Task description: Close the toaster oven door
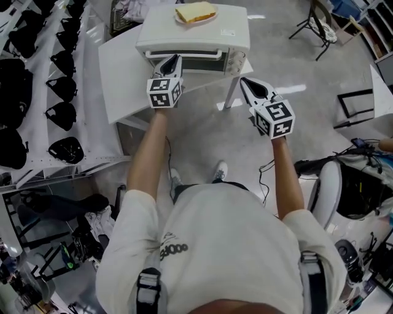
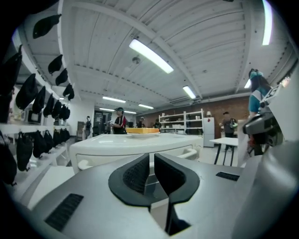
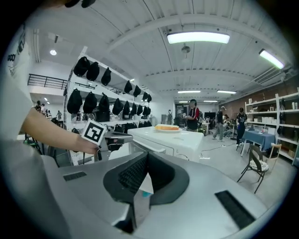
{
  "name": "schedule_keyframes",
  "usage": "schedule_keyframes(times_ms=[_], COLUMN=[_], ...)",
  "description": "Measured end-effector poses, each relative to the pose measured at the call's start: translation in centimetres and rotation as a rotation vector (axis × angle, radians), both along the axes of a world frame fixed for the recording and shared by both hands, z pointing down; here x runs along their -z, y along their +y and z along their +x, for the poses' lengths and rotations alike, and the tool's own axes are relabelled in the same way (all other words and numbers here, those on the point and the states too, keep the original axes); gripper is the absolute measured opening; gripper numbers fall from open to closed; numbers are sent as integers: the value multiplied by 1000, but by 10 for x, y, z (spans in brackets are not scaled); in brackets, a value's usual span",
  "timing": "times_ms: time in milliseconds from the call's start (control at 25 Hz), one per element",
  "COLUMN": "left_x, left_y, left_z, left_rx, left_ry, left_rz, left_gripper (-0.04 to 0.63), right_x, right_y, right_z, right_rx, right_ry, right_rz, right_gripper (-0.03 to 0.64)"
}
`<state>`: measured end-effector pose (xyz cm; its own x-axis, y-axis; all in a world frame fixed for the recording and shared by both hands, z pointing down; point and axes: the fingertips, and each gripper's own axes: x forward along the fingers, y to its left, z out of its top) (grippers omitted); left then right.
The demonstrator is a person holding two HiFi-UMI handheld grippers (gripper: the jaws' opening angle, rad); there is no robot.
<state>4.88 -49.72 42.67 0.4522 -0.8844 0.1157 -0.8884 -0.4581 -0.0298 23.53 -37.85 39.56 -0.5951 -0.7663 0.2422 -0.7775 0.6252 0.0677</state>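
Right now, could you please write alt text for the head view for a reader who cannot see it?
Seen from above, a person holds the shut left claw at the front of a white toaster oven, whose door looks closed. A slice of bread lies on a plate on top; the right claw hangs beside the table.

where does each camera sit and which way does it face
Head view: on the person's head, looking steeply down at the toaster oven; shows both forearms, left gripper, right gripper, torso.
Left gripper view: on the left gripper, looking along its jaws at the toaster oven front; only its jaws show.
Right gripper view: on the right gripper, facing the toaster oven from the right; shows its jaws, the left gripper and forearm.
Shared: all three see the toast.
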Motion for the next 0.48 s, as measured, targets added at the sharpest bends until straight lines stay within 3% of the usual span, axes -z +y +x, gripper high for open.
schedule_keyframes(times_ms=[120,240,320,480], left_x=[13,33,44,61], left_y=[31,59,79,108], left_z=[-15,-37,-54,-86], left_rx=[-84,-144,-169,-193], left_ry=[-74,-79,-82,-173], left_rz=[13,15,21,54], left_gripper=[21,21,21,21], right_x=[17,35,42,60], right_y=[7,10,12,13], right_z=[-19,-41,-58,-94], right_rx=[9,6,4,10], right_ry=[15,38,78,128], right_rz=[40,55,60,115], right_gripper=[9,9,9,9])
